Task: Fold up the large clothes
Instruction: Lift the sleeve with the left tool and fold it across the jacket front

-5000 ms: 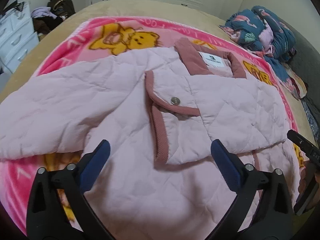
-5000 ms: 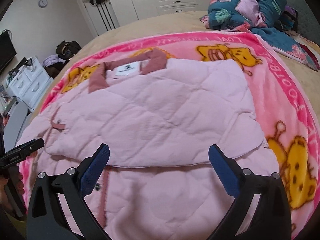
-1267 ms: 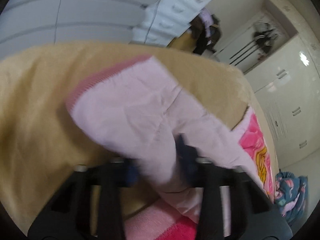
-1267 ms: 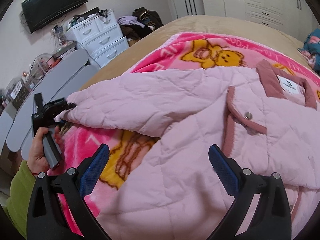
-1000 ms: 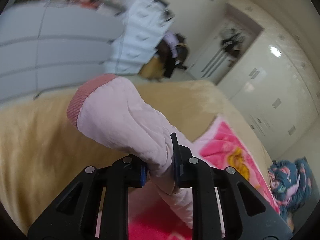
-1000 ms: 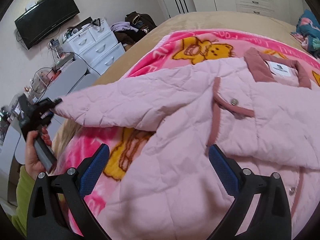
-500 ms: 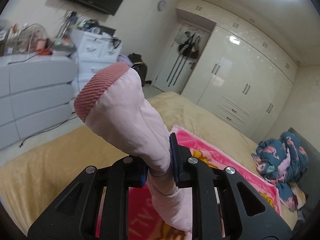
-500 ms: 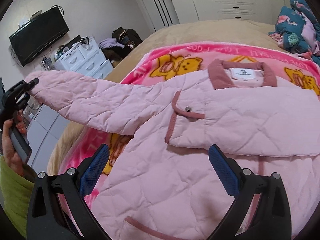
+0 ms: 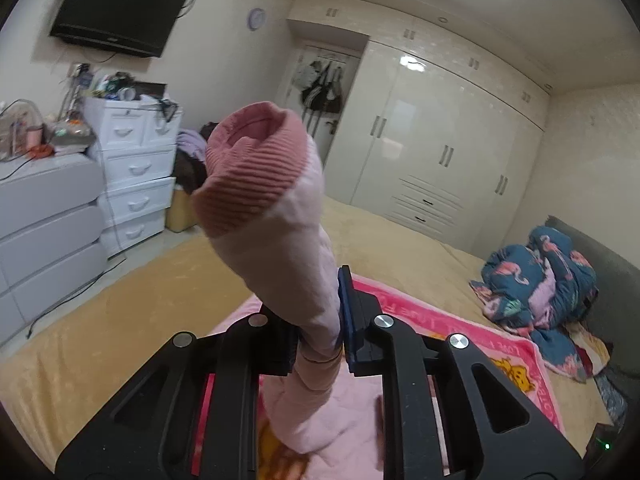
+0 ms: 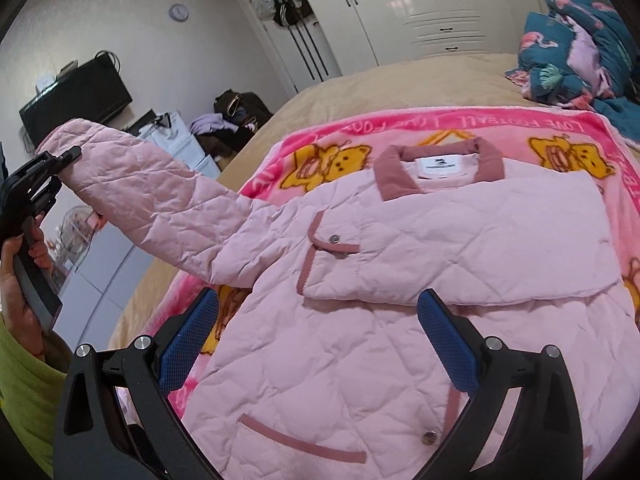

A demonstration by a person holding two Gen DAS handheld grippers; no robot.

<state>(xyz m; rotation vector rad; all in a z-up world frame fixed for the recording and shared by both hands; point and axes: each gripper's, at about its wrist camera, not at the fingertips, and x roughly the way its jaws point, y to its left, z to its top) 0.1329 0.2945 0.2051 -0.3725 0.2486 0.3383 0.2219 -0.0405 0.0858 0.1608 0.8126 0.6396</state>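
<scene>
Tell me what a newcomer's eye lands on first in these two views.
First, the pink quilted jacket spread on the bright pink bear blanket, its far side already folded across the chest. Next, its sleeve lifted off the bed, pinched behind the ribbed cuff by the left gripper, jaws shut on it. The right gripper hovers open above the jacket's lower front.

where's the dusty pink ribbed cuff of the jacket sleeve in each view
Left wrist: the cuff fills the centre, standing above the left gripper, whose pads clamp the sleeve below it.
Right wrist: only the cuff's edge shows, far left, upper half, past the left gripper.
Shared landmark: the wall clock.
</scene>
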